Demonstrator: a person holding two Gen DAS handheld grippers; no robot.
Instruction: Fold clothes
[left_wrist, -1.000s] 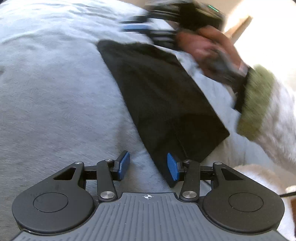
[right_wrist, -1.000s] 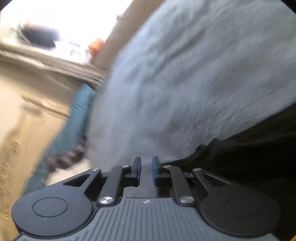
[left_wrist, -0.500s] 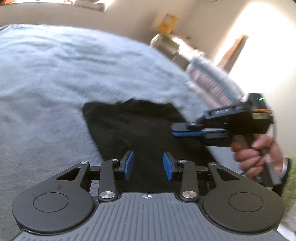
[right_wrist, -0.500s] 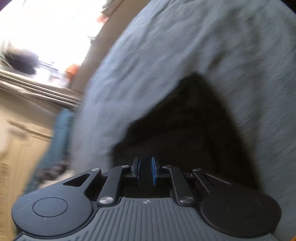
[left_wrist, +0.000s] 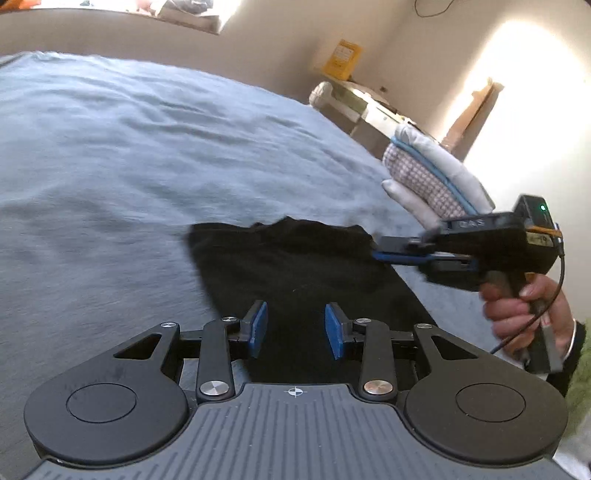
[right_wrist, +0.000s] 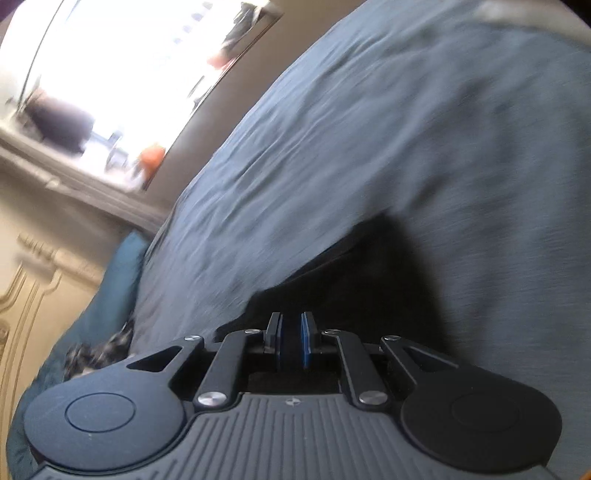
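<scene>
On soft, faintly rumpled blue-grey bedding (left_wrist: 155, 155): black garment (left_wrist: 303, 280), matte, folded into a long flat strip. Long axis from near centre toward far, far edge wavy and uneven, right far corner up by the right gripper (left_wrist: 382, 252).

Left gripper (left_wrist: 294, 329) low over the near end of the garment, blue pads spread wide, nothing between them, black cloth visible through the gap.

Right gripper held level at the right, pointing left, pistol-style handle wrapped by a hand (left_wrist: 524, 314), green fuzzy sleeve (left_wrist: 580, 369) behind. Flat blue-lined fingers nearly together at the garment's far right corner; from its own camera, a narrow slot between pads with dark cloth in it, apparently pinched.

Beyond, at far right: stack of folded clothes (left_wrist: 436, 173), white, checked, blue-trimmed, tilted on edge.
</scene>
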